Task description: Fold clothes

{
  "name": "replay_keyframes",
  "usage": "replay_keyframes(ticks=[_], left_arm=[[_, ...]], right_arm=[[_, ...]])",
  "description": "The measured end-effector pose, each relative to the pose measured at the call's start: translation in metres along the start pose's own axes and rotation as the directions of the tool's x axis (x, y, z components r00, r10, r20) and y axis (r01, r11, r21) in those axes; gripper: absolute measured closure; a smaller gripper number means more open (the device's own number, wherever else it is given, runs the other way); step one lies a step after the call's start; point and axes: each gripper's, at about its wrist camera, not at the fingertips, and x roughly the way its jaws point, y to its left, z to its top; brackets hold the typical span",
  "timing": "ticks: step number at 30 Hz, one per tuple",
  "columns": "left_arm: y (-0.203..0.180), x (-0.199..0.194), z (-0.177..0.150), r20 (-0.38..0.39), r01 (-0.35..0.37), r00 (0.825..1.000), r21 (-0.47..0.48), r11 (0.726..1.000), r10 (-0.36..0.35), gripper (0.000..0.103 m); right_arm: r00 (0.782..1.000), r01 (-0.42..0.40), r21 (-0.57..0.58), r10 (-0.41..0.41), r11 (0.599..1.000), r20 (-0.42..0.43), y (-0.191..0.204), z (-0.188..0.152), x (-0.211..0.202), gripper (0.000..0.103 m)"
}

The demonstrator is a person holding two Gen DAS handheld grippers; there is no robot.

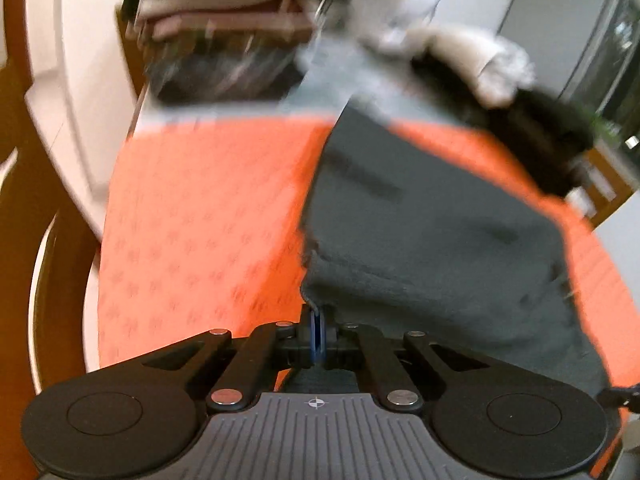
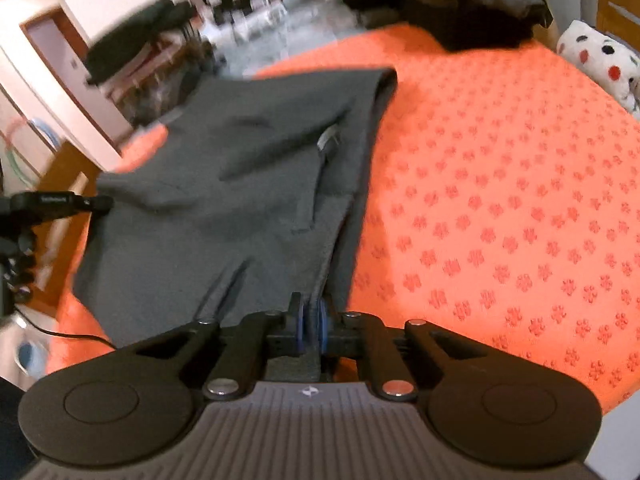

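A dark grey garment (image 1: 432,240) lies partly spread on an orange patterned cloth (image 1: 200,220). My left gripper (image 1: 318,320) is shut on the garment's near edge at its left corner. In the right wrist view the same grey garment (image 2: 240,184) shows a small label and a folded right edge. My right gripper (image 2: 314,316) is shut on its near edge, with fabric pinched between the blue pads. The left gripper's body (image 2: 60,202) shows at the left edge of the right wrist view. Both views are motion-blurred.
A pile of dark and light clothes (image 1: 500,80) sits at the far right of the orange cloth (image 2: 500,200). Stacked folded items (image 1: 216,12) stand at the back left. A white spotted soft item (image 2: 600,60) lies at the right edge. A black cable (image 2: 72,336) runs at the left.
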Motion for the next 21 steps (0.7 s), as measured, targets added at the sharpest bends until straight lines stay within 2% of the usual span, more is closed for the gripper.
replay_keyframes(ticks=[2,4,5,6,7,10,15,21], left_arm=[[0.004,-0.009,-0.004,0.034,0.035,0.999,-0.022,0.999,-0.034,0.093],[0.014,-0.024,-0.007,0.102,0.102,0.99,-0.069,0.992,-0.094,0.079],[0.018,-0.03,-0.007,0.136,0.126,0.984,-0.088,0.988,-0.114,0.069],[0.022,-0.036,-0.005,0.164,0.141,0.979,-0.099,0.985,-0.123,0.063],[0.025,-0.04,-0.002,0.189,0.153,0.973,-0.108,0.982,-0.131,0.062],[0.032,-0.038,0.01,0.198,0.161,0.971,-0.129,0.978,-0.134,0.06],[0.039,-0.009,0.031,0.157,0.206,0.972,-0.201,0.958,-0.176,0.056],[0.035,0.026,0.046,0.093,0.258,0.966,-0.261,0.93,-0.242,0.058]], right_arm=[[1.0,0.011,-0.013,-0.011,1.0,0.0,0.0,0.0,-0.001,0.089],[1.0,0.02,-0.025,-0.02,0.999,0.018,-0.001,0.005,-0.007,0.085],[0.999,0.026,-0.029,-0.025,0.999,0.026,-0.003,0.007,-0.01,0.083],[0.999,0.03,-0.032,-0.029,0.999,0.034,-0.004,0.01,-0.013,0.081],[0.999,0.029,-0.025,-0.028,0.999,0.044,-0.007,0.015,-0.014,0.08],[0.997,0.023,0.0,-0.023,1.0,0.073,-0.017,0.032,-0.014,0.078],[0.993,0.013,0.018,-0.015,1.0,0.114,-0.028,0.067,0.0,0.071],[0.991,-0.041,0.052,0.034,0.998,0.13,-0.037,0.106,0.027,0.066]])
